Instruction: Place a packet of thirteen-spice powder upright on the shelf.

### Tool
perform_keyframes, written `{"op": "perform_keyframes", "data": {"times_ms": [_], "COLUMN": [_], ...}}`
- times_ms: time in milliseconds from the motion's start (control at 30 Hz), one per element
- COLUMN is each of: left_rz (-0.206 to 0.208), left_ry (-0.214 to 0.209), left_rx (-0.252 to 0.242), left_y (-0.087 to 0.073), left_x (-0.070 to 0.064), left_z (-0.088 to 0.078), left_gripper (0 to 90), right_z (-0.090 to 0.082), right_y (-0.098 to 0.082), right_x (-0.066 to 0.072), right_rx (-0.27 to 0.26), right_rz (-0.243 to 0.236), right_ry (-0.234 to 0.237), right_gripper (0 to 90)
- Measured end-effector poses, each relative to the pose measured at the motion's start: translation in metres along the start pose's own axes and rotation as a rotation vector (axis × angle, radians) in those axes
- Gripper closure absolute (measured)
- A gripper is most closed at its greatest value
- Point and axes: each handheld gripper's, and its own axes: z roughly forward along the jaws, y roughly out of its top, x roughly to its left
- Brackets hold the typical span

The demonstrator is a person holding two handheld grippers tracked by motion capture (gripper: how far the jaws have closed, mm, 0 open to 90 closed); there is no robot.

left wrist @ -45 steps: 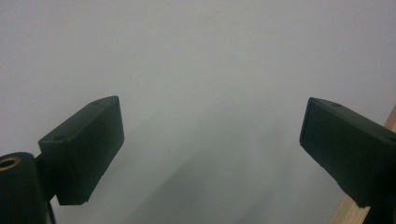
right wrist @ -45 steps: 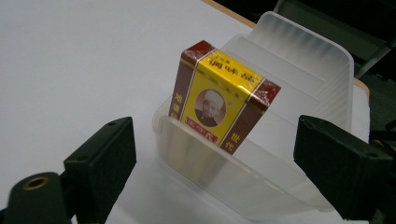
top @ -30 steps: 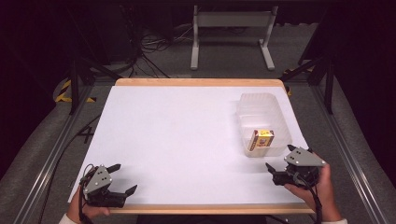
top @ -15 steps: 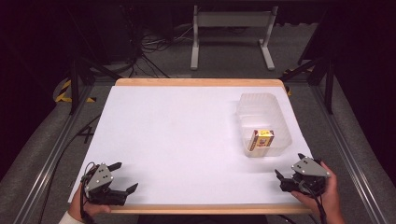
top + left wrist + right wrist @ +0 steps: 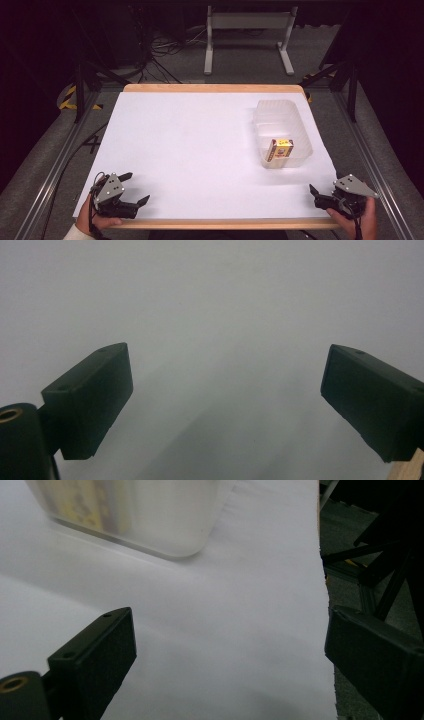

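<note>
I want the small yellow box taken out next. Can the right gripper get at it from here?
Probably yes: the right gripper is open, the clear tub is lidless, nothing lies between, and the box stands exposed inside.

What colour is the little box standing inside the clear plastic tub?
Mostly yellow, with a brownish-red side; the high view shows the small box best.

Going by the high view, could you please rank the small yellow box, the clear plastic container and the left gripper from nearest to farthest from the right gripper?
1. Clear plastic container: its near wall, just ahead of the right gripper.
2. Small yellow box: inside the container's near end.
3. Left gripper: across the table's near edge.
</note>
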Motion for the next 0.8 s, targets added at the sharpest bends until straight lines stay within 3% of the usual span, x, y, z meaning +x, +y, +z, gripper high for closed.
{"op": "perform_keyframes", "data": {"times_ms": [300, 400, 800], "left_rz": [-0.010, -0.010, -0.010], "left_ry": [0.006, 0.006, 0.007], "left_rx": [0.006, 0.005, 0.012], "left_y": [-0.0006, -0.0008, -0.0002], "left_x": [0.0025, 0.0029, 0.0021], "left_z": [0.0018, 0.0020, 0.0031], "left_gripper": [7.2, 7.2, 7.2], "right_z": [-0.0029, -0.0002, 0.0018], "right_y": [0.0002, 0.0015, 0.0007], "right_x": [0.0029, 0.0068, 0.0081], "right_rx": [-0.020, -0.014, 0.000], "right_rz": [-0.001, -0.022, -0.034], "right_ry": [0.011, 0.014, 0.009], "right_gripper": [5.9, 5.6, 5.9]}}
